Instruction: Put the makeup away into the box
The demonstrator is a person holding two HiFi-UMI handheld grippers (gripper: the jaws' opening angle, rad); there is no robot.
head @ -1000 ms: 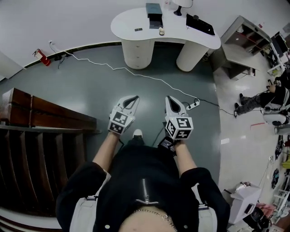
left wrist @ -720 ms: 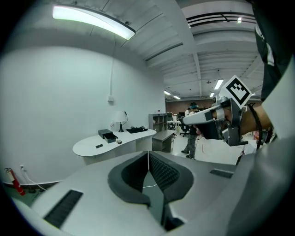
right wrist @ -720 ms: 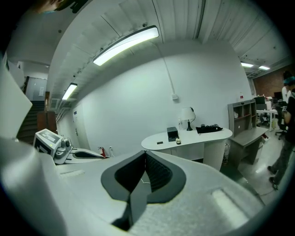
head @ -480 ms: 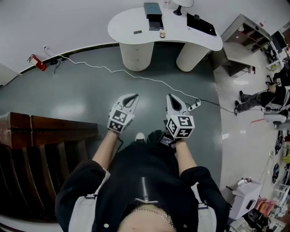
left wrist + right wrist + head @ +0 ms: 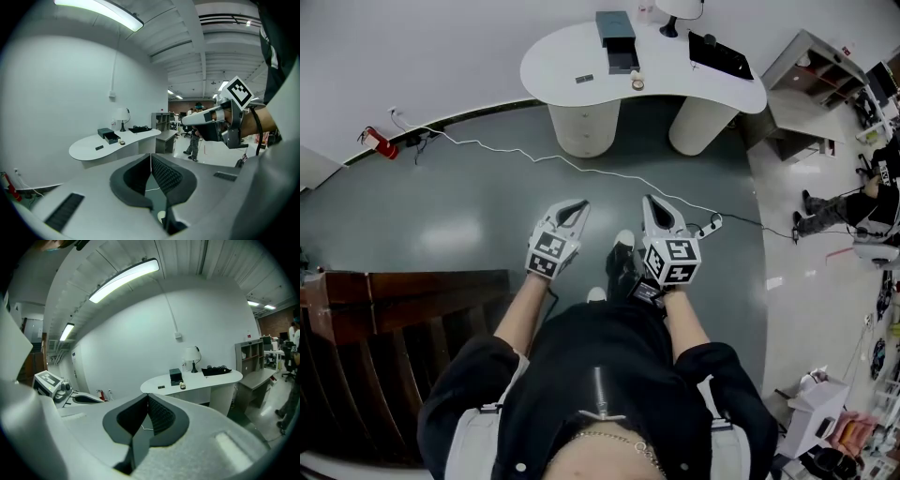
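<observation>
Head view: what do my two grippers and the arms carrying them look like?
Both the left gripper and the right gripper are white, each tapering to a pointed claw lined with dark ribbed pads. Each carries a white cube printed with black square markers. The forearms are bare below short black sleeves, and a thin black cable runs by the right wrist.

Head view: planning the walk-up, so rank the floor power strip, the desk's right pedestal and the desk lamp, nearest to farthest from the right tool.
1. Power strip: on the floor, just right of the right tool.
2. Desk's right pedestal: ahead, slightly right.
3. Lamp: at the back edge of the desk.
</observation>
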